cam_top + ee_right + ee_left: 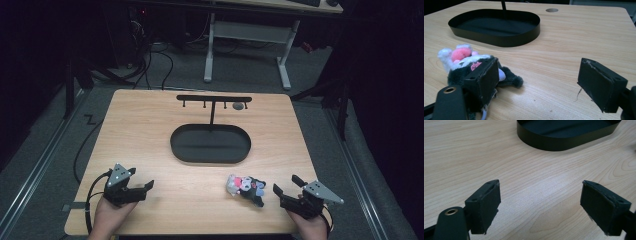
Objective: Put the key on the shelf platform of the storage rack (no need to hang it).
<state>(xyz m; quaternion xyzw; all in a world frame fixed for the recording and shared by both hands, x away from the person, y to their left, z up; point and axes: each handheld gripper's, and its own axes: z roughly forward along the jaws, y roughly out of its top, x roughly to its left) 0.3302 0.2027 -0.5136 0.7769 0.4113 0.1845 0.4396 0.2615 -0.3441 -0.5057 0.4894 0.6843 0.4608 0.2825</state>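
Both tongs were spread and empty. The plush toy [246, 188] lay on the surface just left of the right tongs [286, 186], ungrasped; the left tongs [145, 186] rested well apart.

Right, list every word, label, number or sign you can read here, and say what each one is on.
No text can be read in these pictures.
Plush toy: a small pink patch on its front carries a dark mark, too small and blurred to read.
Black oval tray, hook stand, wooden table and both tools: no lettering visible.
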